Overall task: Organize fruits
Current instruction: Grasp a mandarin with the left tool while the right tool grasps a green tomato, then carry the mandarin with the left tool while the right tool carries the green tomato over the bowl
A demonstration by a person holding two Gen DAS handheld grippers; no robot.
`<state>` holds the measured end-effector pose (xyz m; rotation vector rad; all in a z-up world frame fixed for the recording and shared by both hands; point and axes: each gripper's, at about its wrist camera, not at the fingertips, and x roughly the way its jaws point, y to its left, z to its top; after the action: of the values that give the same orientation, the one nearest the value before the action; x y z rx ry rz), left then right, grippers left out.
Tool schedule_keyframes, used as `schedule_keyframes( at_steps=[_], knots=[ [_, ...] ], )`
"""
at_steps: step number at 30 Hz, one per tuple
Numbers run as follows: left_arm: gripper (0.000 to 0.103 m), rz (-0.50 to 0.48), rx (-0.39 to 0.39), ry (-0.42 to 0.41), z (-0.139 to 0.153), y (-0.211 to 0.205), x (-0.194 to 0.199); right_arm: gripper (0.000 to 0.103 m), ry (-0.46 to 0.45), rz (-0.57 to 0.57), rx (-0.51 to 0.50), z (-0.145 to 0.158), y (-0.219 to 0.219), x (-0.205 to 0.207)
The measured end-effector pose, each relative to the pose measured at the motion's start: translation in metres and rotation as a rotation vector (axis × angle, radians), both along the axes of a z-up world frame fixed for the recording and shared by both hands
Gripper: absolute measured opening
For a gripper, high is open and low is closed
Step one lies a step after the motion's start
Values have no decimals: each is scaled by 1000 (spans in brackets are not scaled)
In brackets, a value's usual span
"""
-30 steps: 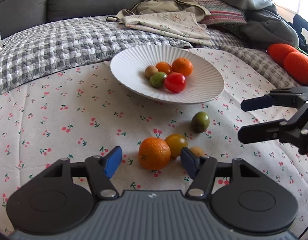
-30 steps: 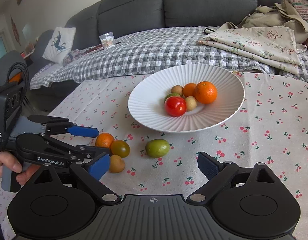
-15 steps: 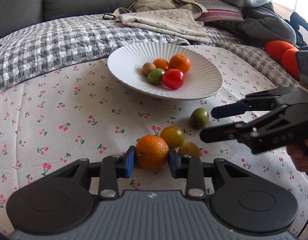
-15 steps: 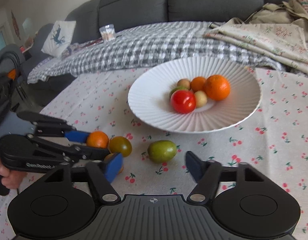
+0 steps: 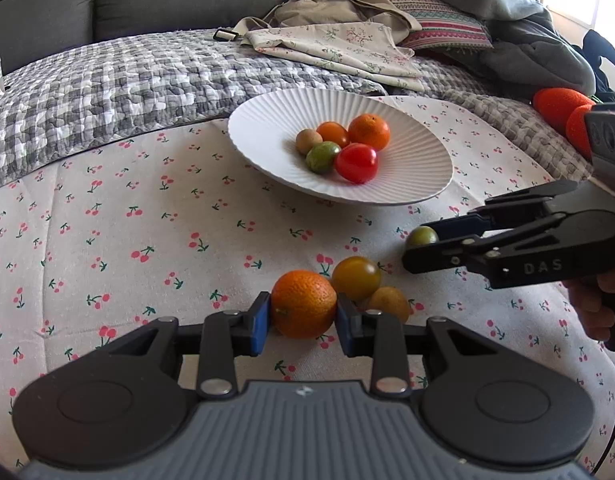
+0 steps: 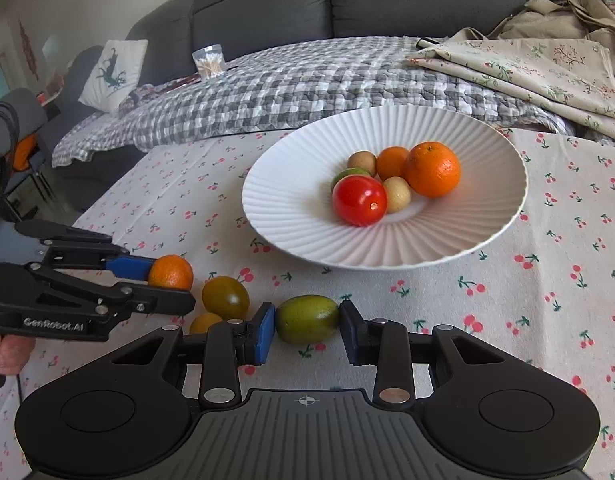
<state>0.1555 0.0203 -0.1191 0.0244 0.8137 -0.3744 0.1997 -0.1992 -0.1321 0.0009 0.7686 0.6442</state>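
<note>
We have the left gripper (image 5: 303,322) clamped on the orange (image 5: 304,304), its jaws narrow against both sides, so it can go to the white plate (image 5: 267,136) where five or six fruits already sit. Our right gripper (image 6: 307,330) is closing its jaws around the green fruit (image 6: 307,319), pads just meeting it. Both fruits rest on the cherry-print desk (image 5: 107,220); both grippers tilt downward, side by side.
</note>
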Motion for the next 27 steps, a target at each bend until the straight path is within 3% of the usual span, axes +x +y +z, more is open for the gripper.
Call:
schedule_keyframes(
  at_steps=[14,27],
  knots=[
    [32,23,-38,-36,18,10,1,34,-87,148,-6,34,4,-32],
    [32,42,-65,-85,39,18,3,34,-157,134,-5,54,-10,-31]
  ],
)
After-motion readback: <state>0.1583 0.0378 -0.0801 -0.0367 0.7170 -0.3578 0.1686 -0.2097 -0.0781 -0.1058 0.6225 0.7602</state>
